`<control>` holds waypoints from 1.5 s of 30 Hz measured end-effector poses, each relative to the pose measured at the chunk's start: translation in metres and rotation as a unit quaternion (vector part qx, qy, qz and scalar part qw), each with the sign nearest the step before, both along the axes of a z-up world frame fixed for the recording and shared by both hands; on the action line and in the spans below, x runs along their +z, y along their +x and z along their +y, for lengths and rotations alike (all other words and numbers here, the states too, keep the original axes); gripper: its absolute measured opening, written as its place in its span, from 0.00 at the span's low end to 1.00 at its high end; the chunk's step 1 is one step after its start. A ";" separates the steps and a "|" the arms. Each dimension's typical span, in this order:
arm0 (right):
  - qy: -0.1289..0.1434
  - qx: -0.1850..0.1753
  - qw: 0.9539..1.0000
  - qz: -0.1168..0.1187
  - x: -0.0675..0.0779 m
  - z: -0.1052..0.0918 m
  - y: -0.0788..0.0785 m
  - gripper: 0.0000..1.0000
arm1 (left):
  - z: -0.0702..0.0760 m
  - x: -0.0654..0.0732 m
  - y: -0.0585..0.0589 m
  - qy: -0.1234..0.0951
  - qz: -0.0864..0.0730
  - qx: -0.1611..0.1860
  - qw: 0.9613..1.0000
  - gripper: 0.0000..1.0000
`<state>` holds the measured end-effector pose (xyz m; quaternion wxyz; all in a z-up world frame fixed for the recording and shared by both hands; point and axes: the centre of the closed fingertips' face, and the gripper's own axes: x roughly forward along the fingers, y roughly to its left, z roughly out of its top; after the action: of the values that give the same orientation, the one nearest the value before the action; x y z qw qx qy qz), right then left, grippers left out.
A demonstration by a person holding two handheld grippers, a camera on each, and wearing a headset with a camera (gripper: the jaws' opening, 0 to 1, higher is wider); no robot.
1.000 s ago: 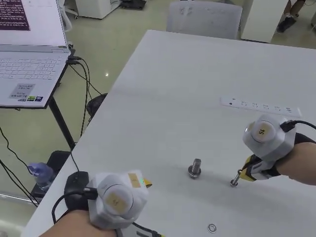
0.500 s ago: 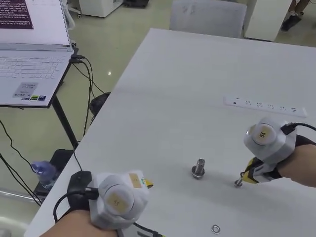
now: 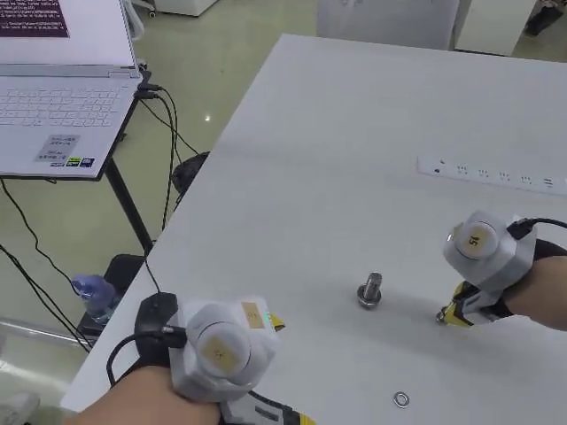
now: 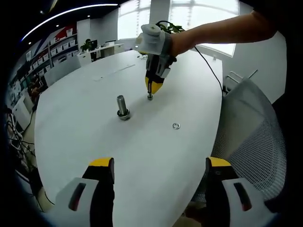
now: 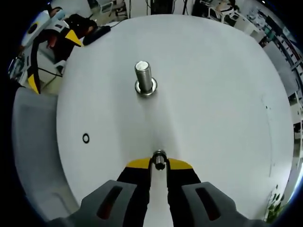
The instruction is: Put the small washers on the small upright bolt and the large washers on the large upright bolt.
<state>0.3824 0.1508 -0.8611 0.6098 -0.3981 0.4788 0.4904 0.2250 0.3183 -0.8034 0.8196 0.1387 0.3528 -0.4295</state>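
Head view is looking steeply down from above the near edge of the desk [image 3: 354, 133]. Left gripper view is facing low across the desk, well back from the large bolt [image 4: 122, 107]. Right gripper view is looking down close over the small bolt [image 5: 159, 160]. All three are sharing the large bolt.

white table [image 3: 337, 159], silver large bolt [image 3: 370, 290], silver small bolt [image 3: 441, 315], yellow-tipped black right gripper [image 5: 159, 165]

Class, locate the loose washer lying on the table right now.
Head view: the loose washer lies flat on the table, nearer the person than the large bolt and small bolt, touching neither.
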 end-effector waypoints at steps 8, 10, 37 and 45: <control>-0.004 0.001 1.000 0.002 -0.008 0.000 0.001 0.13 | 0.002 -0.002 -0.003 0.002 0.006 0.000 1.000 0.78; -0.005 0.002 1.000 0.001 -0.009 -0.001 0.000 0.13 | 0.002 -0.003 -0.004 0.003 0.006 -0.001 1.000 0.78; 0.003 -0.003 1.000 -0.004 0.002 0.001 -0.010 0.17 | 0.005 -0.001 -0.010 0.003 0.005 0.001 1.000 0.75; 0.007 0.006 1.000 -0.011 0.013 0.000 -0.010 0.23 | 0.005 0.003 -0.011 0.001 0.000 0.006 1.000 0.76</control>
<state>0.3723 0.1505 -0.8485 0.6152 -0.4021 0.4661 0.4925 0.2137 0.3233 -0.8008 0.8216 0.1376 0.3545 -0.4246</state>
